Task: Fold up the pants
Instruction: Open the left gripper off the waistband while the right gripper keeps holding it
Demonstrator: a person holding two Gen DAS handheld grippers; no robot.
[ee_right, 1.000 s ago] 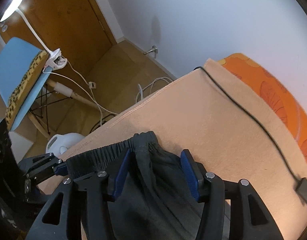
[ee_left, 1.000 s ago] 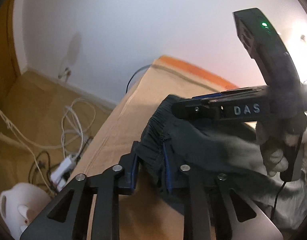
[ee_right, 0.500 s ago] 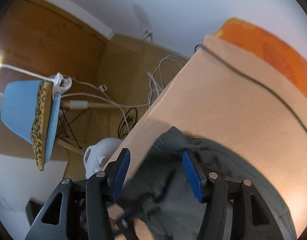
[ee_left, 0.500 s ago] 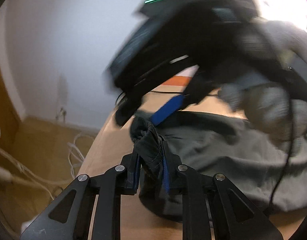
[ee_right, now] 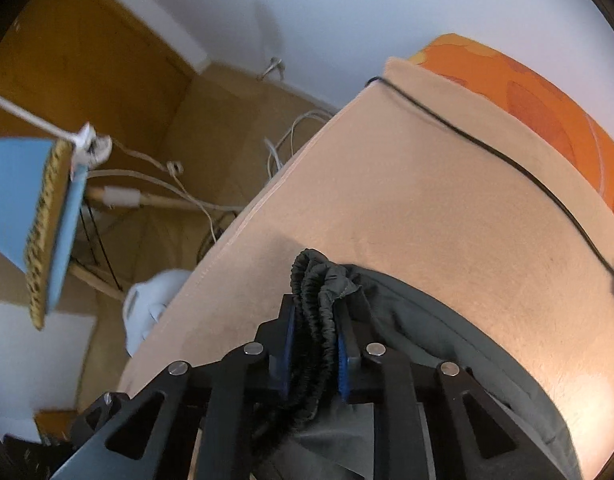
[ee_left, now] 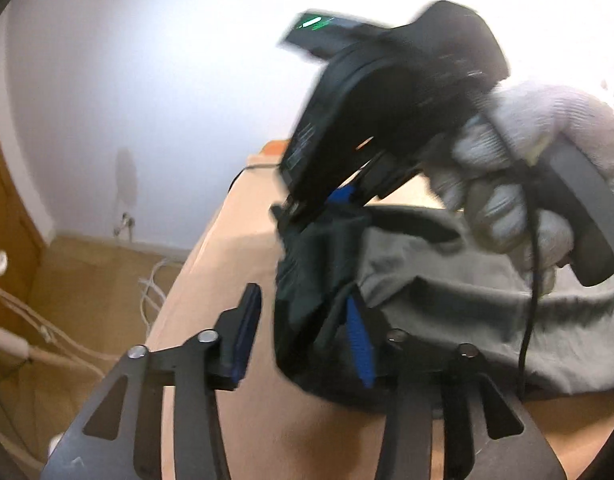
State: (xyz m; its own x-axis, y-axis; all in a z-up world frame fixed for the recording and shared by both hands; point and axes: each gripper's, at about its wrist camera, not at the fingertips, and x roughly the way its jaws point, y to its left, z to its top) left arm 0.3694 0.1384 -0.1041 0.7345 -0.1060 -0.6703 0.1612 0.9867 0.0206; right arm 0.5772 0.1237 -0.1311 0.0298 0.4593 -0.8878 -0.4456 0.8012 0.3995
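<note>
Right tool: jaws just closed, now pinching the bunched elastic waistband of the dark grey pants. Blue pads sit tight on both sides of the gathered band; folds stick up past the fingertips. Rest of the pants trails back and to the right of this tool, lying on the beige surface.

Left tool: jaws just opened and stand spread. The dark waistband fold hangs between them, against the right pad; left pad is clear of the cloth, gap visible. So not gripping.

Ahead of the left tool, a gloved hand holds the right tool, angled down onto the same waistband end. View there is motion-blurred.

A black cable crosses the surface beyond the right tool, well apart from the pants. An orange cover lies along the far edge.
</note>
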